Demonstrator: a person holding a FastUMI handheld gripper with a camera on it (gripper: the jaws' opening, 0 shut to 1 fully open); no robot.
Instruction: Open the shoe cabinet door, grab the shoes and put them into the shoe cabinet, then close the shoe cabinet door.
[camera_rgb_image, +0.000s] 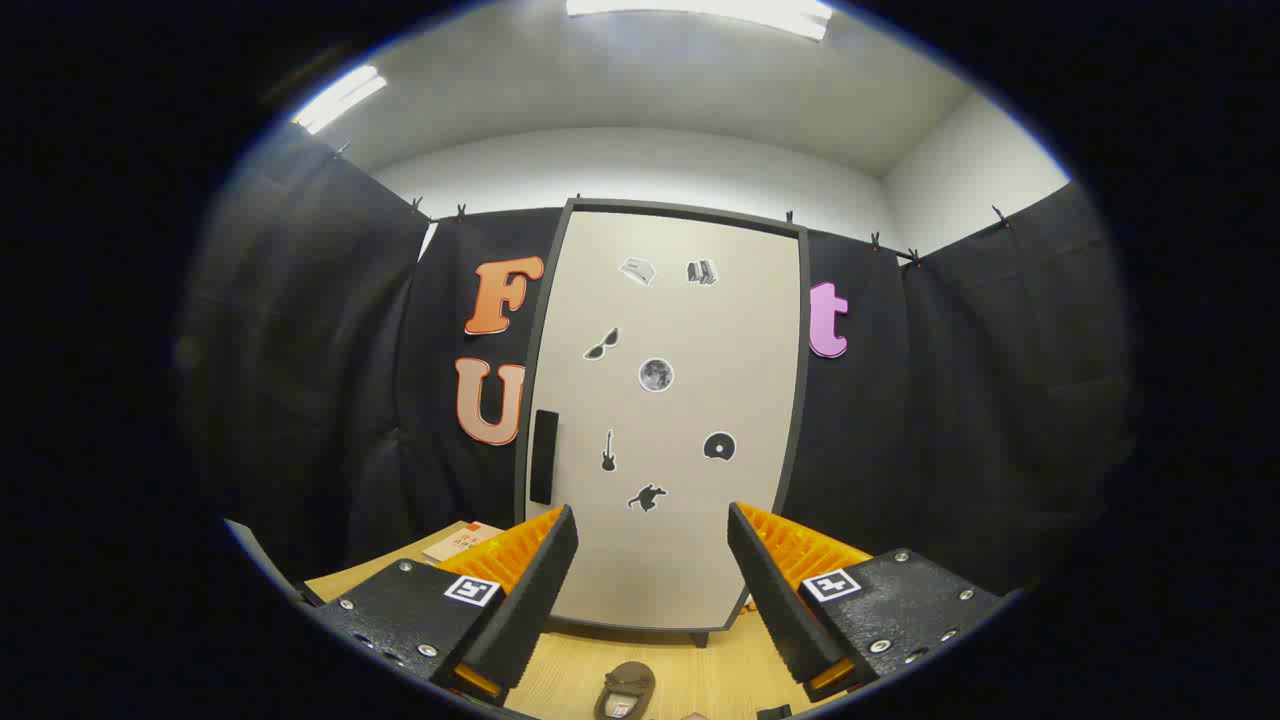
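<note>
Between open hand-held gripper (652, 600) fingers, shoe (626, 690), cabinet (665, 420) beyond

Beyond my spread fingers (650, 590) the cabinet door (670, 420) looks smooth and matt; the table (560, 680) beneath shows pale wood grain.

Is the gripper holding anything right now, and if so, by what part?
Nothing is held. The gripper is open, fingers apart with only the closed shoe cabinet door beyond them.

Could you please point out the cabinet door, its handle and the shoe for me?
Cabinet door (690, 560): gripper view, bare lower panel, shut, beyond the open jaws.
Door handle (543, 456): gripper view, middle of the dark vertical bar.
Shoe (626, 690): gripper view, its upper, on the floor between the jaws.
</note>
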